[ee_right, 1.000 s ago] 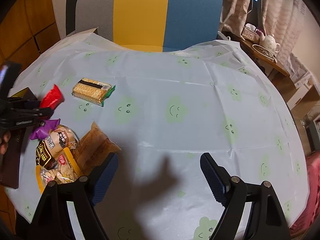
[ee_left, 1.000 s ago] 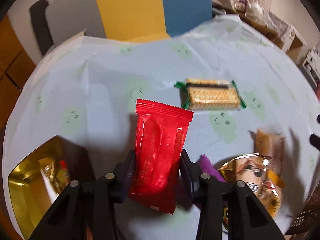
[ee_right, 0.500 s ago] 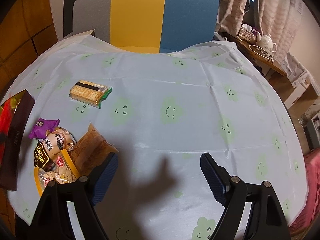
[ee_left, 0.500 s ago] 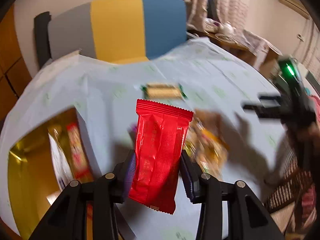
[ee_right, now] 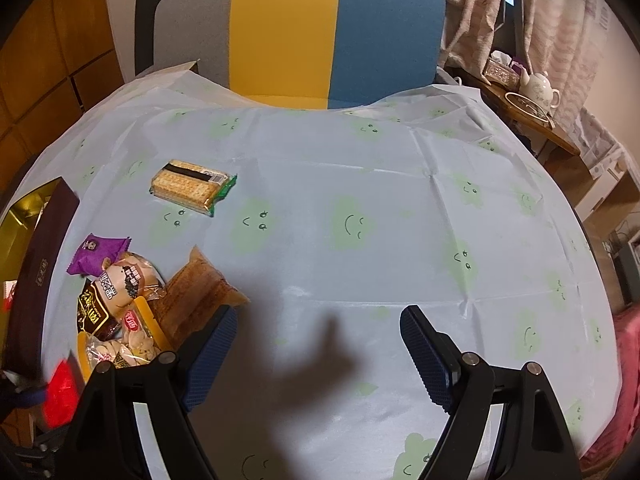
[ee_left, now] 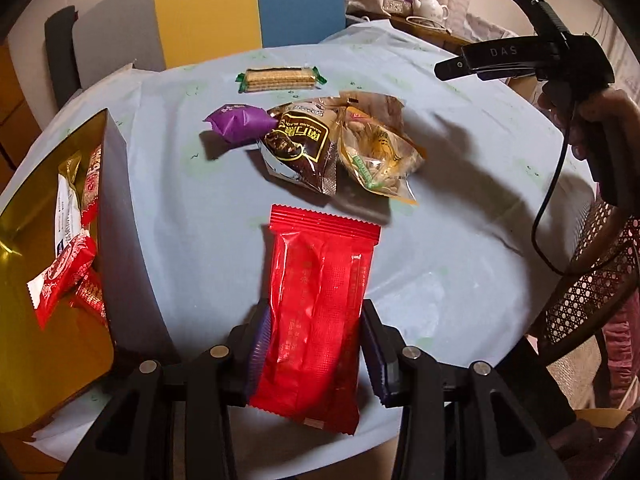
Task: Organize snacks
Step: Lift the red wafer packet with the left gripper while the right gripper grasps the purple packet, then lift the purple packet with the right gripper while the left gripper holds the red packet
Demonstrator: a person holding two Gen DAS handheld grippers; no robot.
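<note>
- While the left gripper (ee_left: pixel 314 344) is seen from its own camera, a red packet (ee_left: pixel 316 316) is held upright, pinched between its closed fingers, above the desk (ee_left: pixel 440 220). A gold box (ee_left: pixel 24 320) with red snacks inside lies at the left; a purple packet (ee_left: pixel 238 124), a brown bag (ee_left: pixel 300 144) and a yellow bag (ee_left: pixel 376 148) are heaped beyond, and a cracker pack (ee_left: pixel 280 79) lies farther off.
- From the right camera, the right gripper (ee_right: pixel 318 344) is seen with fingers spread wide and nothing held, over bare cloth. The cracker pack (ee_right: pixel 190 188) lies apart from the heap at the left, and the red packet (ee_right: pixel 60 394) is glimpsed, blurred, at the lower left.
</note>
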